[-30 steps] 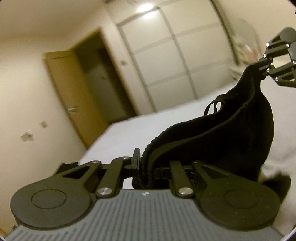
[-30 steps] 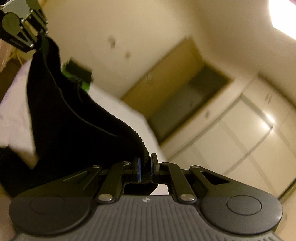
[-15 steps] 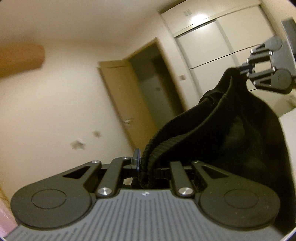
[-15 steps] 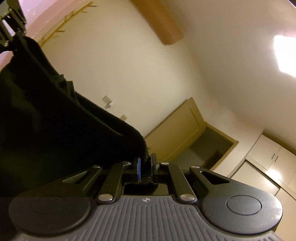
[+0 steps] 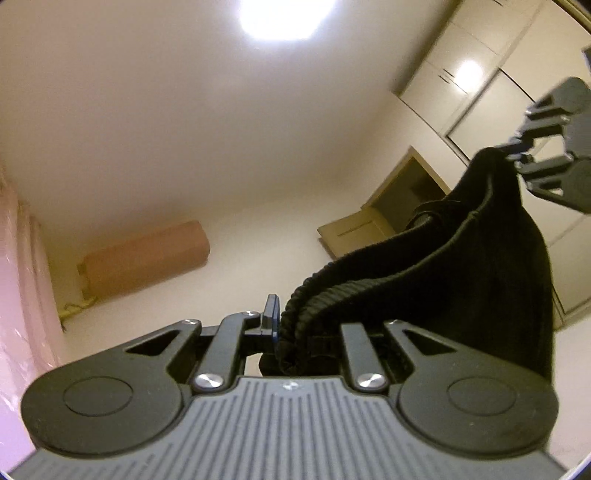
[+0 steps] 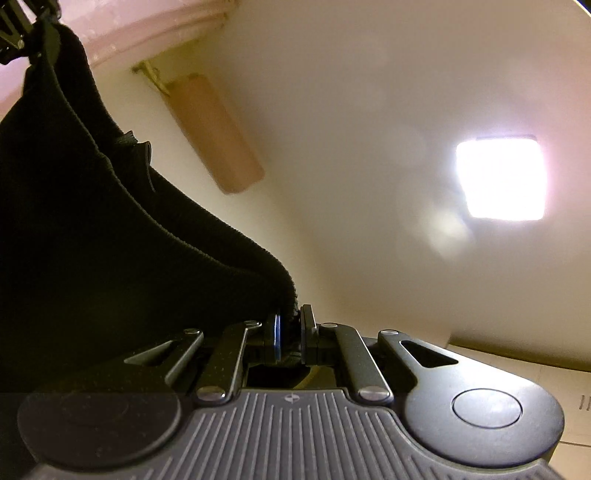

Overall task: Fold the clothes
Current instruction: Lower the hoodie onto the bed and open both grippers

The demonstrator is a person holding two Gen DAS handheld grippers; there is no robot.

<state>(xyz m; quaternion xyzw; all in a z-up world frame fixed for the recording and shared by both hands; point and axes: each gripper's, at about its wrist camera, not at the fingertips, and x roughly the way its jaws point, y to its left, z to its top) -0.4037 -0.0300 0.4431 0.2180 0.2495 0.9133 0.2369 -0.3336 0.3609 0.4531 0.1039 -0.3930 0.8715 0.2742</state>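
A black knitted garment [image 5: 461, 266] with a ribbed hem hangs stretched between both grippers, high in the air. My left gripper [image 5: 291, 328] is shut on one end of the ribbed edge. The right gripper [image 5: 517, 158] shows blurred at the upper right of the left wrist view, pinching the other end. In the right wrist view my right gripper [image 6: 290, 332] is shut on the ribbed hem, and the garment [image 6: 92, 240] runs up left to the left gripper [image 6: 22, 33] at the top corner. The lower part of the garment is hidden.
Both cameras look up at a cream ceiling with a bright light panel [image 6: 502, 177]. A tan wall unit [image 5: 147, 258] hangs high on the wall beside a pink curtain [image 5: 22, 295]. White wardrobe doors [image 5: 480, 85] and a tan open door [image 5: 373, 225] stand at the right.
Both grippers have risen a good way with the garment and tilted upward. The white bed has dropped out of view; ceiling and light now fill the frames. Both grips stay the same.
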